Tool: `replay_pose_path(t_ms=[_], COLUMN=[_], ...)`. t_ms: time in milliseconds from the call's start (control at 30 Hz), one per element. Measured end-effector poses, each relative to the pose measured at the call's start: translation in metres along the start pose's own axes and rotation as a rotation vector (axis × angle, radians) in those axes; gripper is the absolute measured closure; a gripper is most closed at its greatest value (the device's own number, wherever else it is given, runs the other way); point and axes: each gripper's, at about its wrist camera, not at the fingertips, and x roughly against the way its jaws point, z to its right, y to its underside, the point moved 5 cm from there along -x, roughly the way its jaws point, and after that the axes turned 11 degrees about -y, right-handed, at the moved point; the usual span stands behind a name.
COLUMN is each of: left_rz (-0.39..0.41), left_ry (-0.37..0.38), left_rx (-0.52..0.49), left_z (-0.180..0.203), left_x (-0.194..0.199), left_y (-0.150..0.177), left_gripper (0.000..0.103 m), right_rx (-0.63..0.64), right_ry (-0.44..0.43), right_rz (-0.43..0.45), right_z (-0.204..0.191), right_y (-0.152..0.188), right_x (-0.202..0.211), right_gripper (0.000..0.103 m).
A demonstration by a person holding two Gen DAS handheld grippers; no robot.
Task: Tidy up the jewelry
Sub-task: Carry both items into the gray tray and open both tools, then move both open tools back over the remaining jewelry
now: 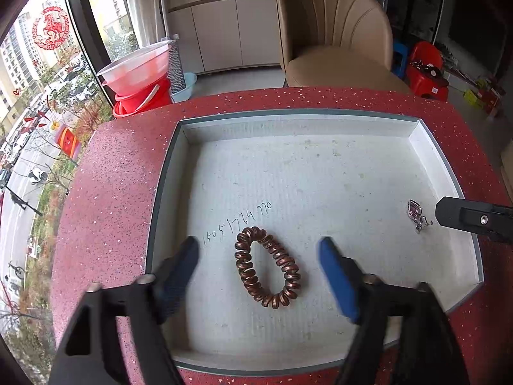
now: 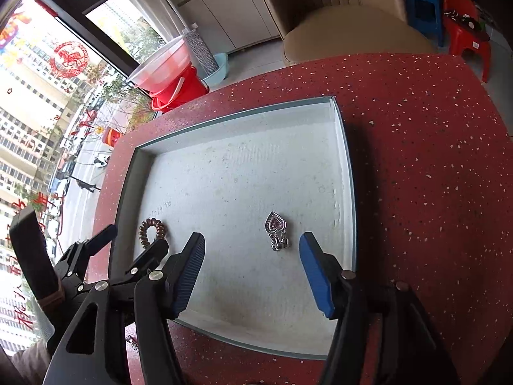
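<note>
Left wrist view: the left gripper (image 1: 258,250) stands wide apart over the shallow tray (image 1: 166,173), the coiled copper bracelet (image 1: 267,266) lying loose between its fingers; right wrist view: the right gripper (image 2: 251,245) gapes empty, the heart pendant (image 2: 277,229) on the tray floor untouched.

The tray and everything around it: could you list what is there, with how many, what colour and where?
tray: one, white inside with a grey-green rim, on the red table
table: one, red with pale specks, under the tray
spiral hair tie: one, coppery brown, lying flat in the tray between the left tool's fingers
heart pendant: one, silver with a pink stone, lying in the tray on its right side
handwritten digits: one line, dark ink, on the tray floor beside the hair tie
chair: one, beige, behind the table
bucket: one, red, on the floor by the window
stools: one red, one blue, far right
left tool: open, blue pads, touching nothing
right tool: open, blue pads, touching nothing
</note>
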Motion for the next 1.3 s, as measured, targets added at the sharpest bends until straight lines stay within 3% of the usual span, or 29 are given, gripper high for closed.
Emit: replay_pose_path(t_ms=[100,233,300,367,467,533,800,967,1200,1300], left_rz=[0.03,0.063,0.083,0.081,0.061,0.047,-0.039,-0.081,-0.148,-0.18], left_ry=[-0.009,-0.02,-0.014,0.008,0.04,0.042,0.027,0.025,0.11,0.111], left_rx=[-0.003,-0.004,-0.006,-0.003,0.012,0.015,0.028,0.048,0.049,0.042], left_z=[-0.002,-0.006,-0.01,-0.014,-0.022,-0.028,-0.054,-0.064,-0.057,-0.05], left_x=[0.007,0.019,0.028,0.037,0.05,0.057,0.072,0.081,0.091,0.093], left_y=[-0.002,-0.002,-0.001,0.003,0.014,0.024,0.081,0.115,0.152,0.166], left_gripper=[0.0,0.0,0.0,0.0,0.0,0.0,0.0,0.0,0.0,0.0], right_rx=[-0.006,-0.018,-0.025,-0.035,-0.054,-0.06,-0.07,-0.079,-0.066,-0.079], right_ry=[-0.007,-0.025,-0.04,-0.055,-0.072,-0.073,-0.073,-0.031,0.032,0.078], right_rz=[0.013,0.037,0.058,0.078,0.105,0.112,0.117,0.065,-0.042,-0.078], right_z=[-0.004,-0.01,-0.014,-0.015,-0.018,-0.019,-0.025,-0.026,-0.026,-0.019], right_y=[0.005,0.012,0.017,0.024,0.036,0.045,0.083,0.11,0.156,0.173], right_x=[0.006,0.016,0.024,0.034,0.045,0.052,0.065,0.07,0.066,0.063], right_gripper=[0.036,0.023,0.023,0.013,0.01,0.0,0.0,0.0,0.0,0.0])
